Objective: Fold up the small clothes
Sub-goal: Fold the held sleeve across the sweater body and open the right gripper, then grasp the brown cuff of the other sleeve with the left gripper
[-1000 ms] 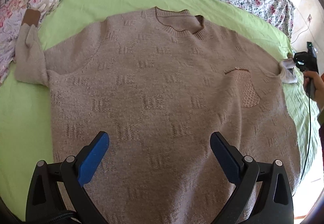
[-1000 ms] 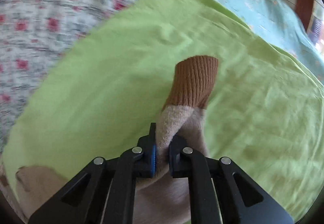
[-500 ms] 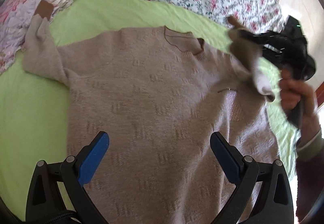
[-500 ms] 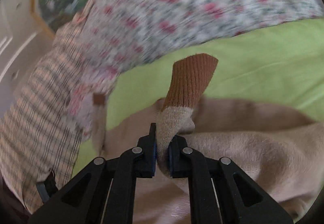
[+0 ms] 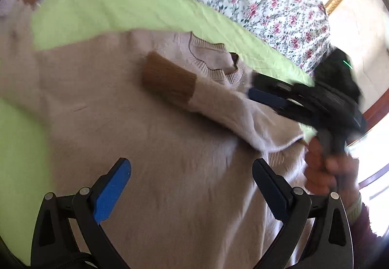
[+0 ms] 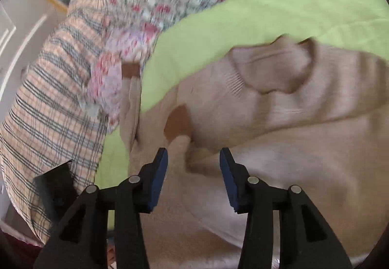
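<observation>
A: Right wrist view: the right gripper (image 6: 193,162) has just been opening; the sleeve (image 6: 180,145) lies loose between its jaws.
B: And the left gripper (image 5: 192,179)?
A: Spread wide, empty, over the sweater (image 5: 145,147) filling mid-frame on the green sheet (image 5: 109,11).

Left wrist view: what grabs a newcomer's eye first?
The beige knit sweater spread flat on the lime-green sheet, one sleeve with a brown ribbed cuff folded across its chest just below the collar. At the right, the right gripper, held in a hand, sits at that sleeve; its jaws have just been opening and no longer pinch the fabric. The left gripper hovers open over the lower body.
</observation>
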`<state>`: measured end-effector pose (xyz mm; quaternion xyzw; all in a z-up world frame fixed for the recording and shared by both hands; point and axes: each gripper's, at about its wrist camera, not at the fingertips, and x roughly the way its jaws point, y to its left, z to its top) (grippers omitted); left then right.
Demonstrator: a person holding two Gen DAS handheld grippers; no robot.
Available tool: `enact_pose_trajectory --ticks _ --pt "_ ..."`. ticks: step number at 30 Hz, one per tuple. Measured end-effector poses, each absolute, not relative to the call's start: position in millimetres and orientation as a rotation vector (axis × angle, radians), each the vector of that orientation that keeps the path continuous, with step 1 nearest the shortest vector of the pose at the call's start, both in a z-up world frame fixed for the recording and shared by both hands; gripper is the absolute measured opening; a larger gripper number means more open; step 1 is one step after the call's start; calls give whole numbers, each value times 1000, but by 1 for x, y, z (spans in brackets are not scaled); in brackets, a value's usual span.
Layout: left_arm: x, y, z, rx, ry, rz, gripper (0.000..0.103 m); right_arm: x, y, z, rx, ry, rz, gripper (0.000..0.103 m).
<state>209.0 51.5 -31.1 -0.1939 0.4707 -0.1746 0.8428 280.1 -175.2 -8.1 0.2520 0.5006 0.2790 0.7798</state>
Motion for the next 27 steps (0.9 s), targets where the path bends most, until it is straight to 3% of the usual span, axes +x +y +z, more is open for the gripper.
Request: enact_pose_trajectory --ticks 7,8,9,10,11,16,18,20,24,25,27 --pt "286 64 -61 -718 1007 -433 100 235 -231 21 553 968 453 46" --pt "292 65 -59 -734 994 -430 93 229 -237 22 564 958 431 46" --pt "297 66 -55 -730 972 -415 79 224 -245 22 574 950 413 46" --pt "300 66 -51 -716 960 -416 31 219 -251 23 582 940 390 46" --pt "299 66 -47 -712 961 -435 12 215 -254 24 586 931 377 46" --pt "243 80 -29 -618 863 -416 16 197 -270 29 594 883 341 46" --pt "228 86 -42 -627 909 -426 33 195 -274 26 590 886 338 46" --pt "227 90 -57 -628 964 -407 62 195 -278 23 586 897 324 46" --pt "241 95 -60 -689 970 -415 69 192 -290 23 598 890 286 46" --pt "246 95 -59 -697 961 -412 69 190 -296 26 595 877 264 46" --pt "258 91 -51 -682 937 -407 38 188 -306 27 589 864 221 46"
